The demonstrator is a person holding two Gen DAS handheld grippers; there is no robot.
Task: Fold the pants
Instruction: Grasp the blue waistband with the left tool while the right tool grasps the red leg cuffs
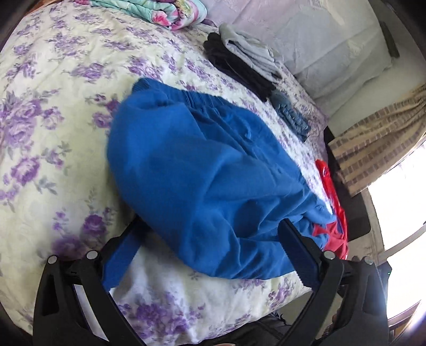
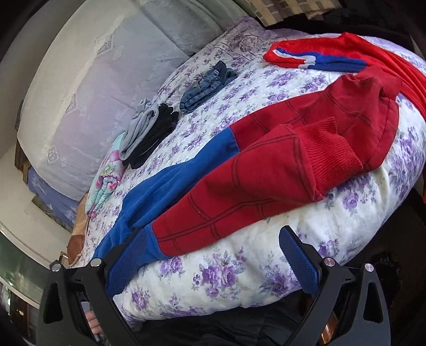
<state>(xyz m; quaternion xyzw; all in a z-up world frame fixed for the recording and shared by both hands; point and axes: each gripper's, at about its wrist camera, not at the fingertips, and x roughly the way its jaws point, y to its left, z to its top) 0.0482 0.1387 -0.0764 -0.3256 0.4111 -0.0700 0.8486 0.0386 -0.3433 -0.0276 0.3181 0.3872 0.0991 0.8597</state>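
Observation:
The pants lie on the floral bed cover (image 1: 53, 111). Their blue upper part (image 1: 202, 165) fills the left wrist view, with the ribbed waistband (image 1: 197, 97) at the far end. My left gripper (image 1: 210, 250) is open, one finger on each side of the blue cloth near the bed's front edge. In the right wrist view the two red legs (image 2: 266, 170) run to the right and end in ribbed cuffs (image 2: 332, 149), one leg lying over the other. My right gripper (image 2: 213, 258) is open, its left finger (image 2: 127, 260) beside the blue-to-red seam.
Folded grey and black clothes (image 2: 149, 133) and folded jeans (image 2: 205, 85) lie further back on the bed. A red top with blue and white stripes (image 2: 346, 53) sits at the far right. A floral blanket (image 1: 159, 10), pale pillows (image 2: 106, 79) and a curtain (image 1: 372, 138) border the bed.

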